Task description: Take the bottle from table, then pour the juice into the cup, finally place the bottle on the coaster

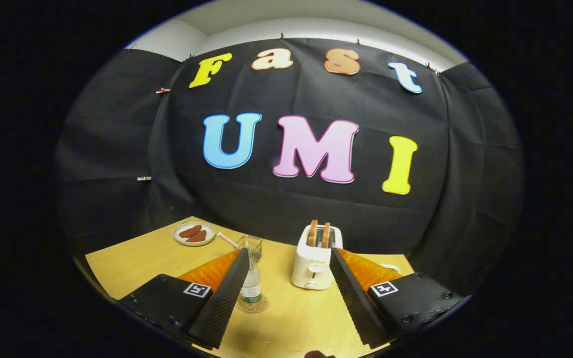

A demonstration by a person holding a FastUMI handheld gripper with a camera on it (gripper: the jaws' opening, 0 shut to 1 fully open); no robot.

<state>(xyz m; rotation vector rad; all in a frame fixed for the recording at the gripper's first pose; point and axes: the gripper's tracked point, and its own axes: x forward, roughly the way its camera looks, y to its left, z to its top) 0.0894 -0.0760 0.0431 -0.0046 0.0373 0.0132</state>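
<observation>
We are holding the hand-held gripper [286, 298] above the yellow wooden table [132, 263] with its fingers spread wide and gripping nothing. The small clear bottle with a green label [251, 287] is standing upright on the round brown coaster [253, 305], just inside the left finger, and the clear glass cup with a striped straw [250, 247] is sitting right behind it. We are also seeing a white toaster holding two toast slices [316, 258] between the fingers and a small white plate with reddish pieces [194, 233] further back.
</observation>
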